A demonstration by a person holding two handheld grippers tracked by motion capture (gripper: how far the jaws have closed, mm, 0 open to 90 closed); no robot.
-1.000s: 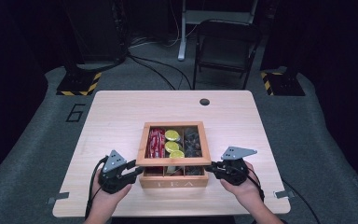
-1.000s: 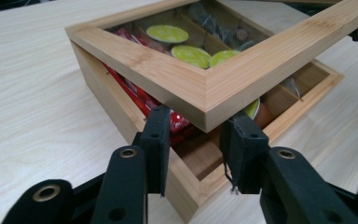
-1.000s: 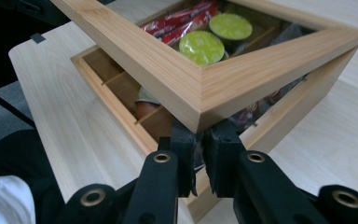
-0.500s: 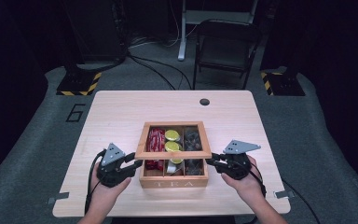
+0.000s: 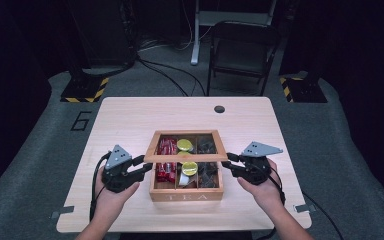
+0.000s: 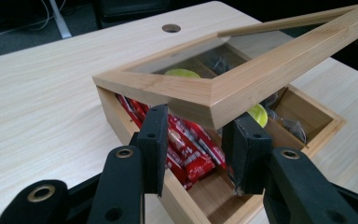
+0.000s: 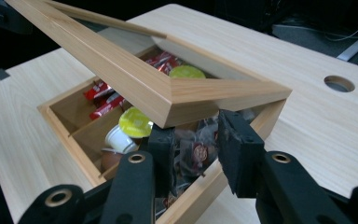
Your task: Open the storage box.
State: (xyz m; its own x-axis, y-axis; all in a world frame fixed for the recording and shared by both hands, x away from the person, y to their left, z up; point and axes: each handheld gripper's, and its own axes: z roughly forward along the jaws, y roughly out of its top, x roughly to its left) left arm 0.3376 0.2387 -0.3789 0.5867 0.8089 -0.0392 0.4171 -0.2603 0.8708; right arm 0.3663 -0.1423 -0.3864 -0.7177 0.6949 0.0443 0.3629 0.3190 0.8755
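Left gripper (image 5: 141, 166), left of the tea box (image 5: 186, 195): black body, grey three-cornered plate on top, black cable looping back along the bare forearm. Right gripper (image 5: 229, 163), right of the box: same build, same grey plate, black cable trailing down beside the wrist. Each carries two flat black jaws with matte rectangular pads (image 6: 154, 140), worn at the edges, on black links. Brass-coloured ringed pivots sit on those links. No sleeves reach the wrists.

Light wood table (image 5: 130, 120), round cable hole (image 5: 219, 109) near far edge; bearing one wooden tea box (image 5: 186, 193), apparently centred.
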